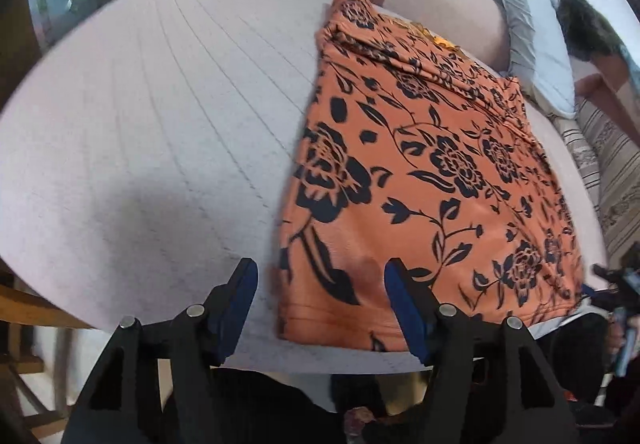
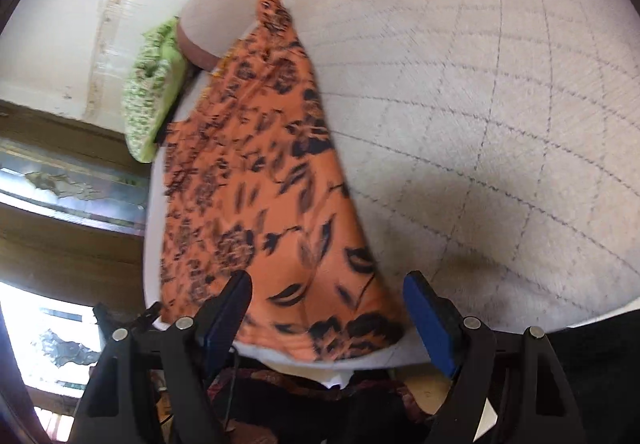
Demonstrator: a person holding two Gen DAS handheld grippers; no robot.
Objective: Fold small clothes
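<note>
Orange floral garment [image 1: 420,172] lies flat along one edge of the quilted white bed [image 1: 160,124]; left gripper [image 1: 322,308] and right gripper [image 2: 328,312] at its near hem, jaws apart, gripping nothing.

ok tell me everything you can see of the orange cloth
The cloth is orange with a dark floral and leaf print, and looks soft and thin. It lies flat, apparently folded into a long strip, on the pale quilted surface, with gathered pleats at its far end and a stitched hem at the near edge. Its near end reaches the surface's edge. The left tongs and right tongs stand open over that end, not gripping it.
</note>
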